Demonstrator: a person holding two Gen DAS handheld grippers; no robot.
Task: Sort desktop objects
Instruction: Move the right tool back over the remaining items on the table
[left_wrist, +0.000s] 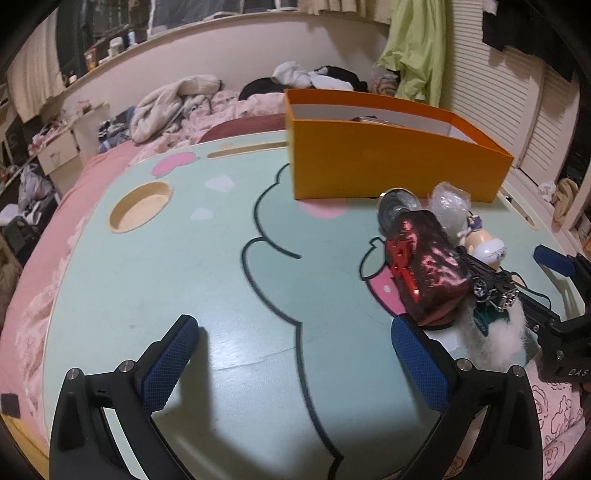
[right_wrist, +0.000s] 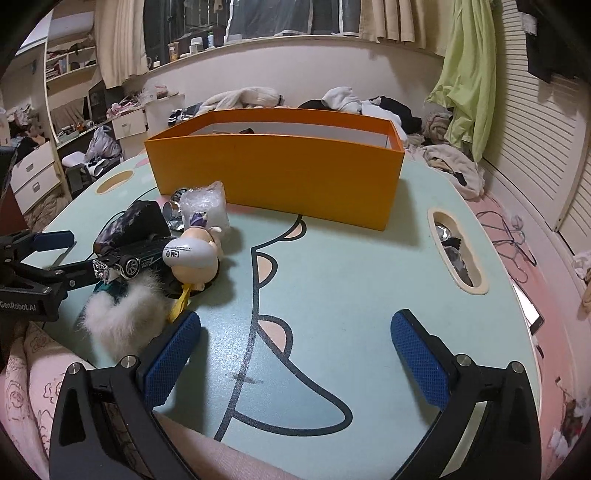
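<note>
An orange box (left_wrist: 388, 162) stands at the back of the mint cartoon tabletop (left_wrist: 221, 280); it also shows in the right wrist view (right_wrist: 280, 173). A heap of small objects lies in front of it: a dark red shiny pouch (left_wrist: 428, 266), a toy car (right_wrist: 136, 256), a round figurine (right_wrist: 192, 258), white fur (right_wrist: 122, 317), a plastic-wrapped item (right_wrist: 207, 206) and a metal disc (left_wrist: 397, 210). My left gripper (left_wrist: 295, 365) is open and empty, just left of the heap. My right gripper (right_wrist: 295, 362) is open and empty, to the right of the heap.
The tabletop has a round recess (left_wrist: 140, 206) at the left and an oval slot (right_wrist: 456, 254) at the right holding small items. A pink bed with heaped clothes (left_wrist: 177, 99) lies behind the table. A green cloth (right_wrist: 469, 74) hangs at the right.
</note>
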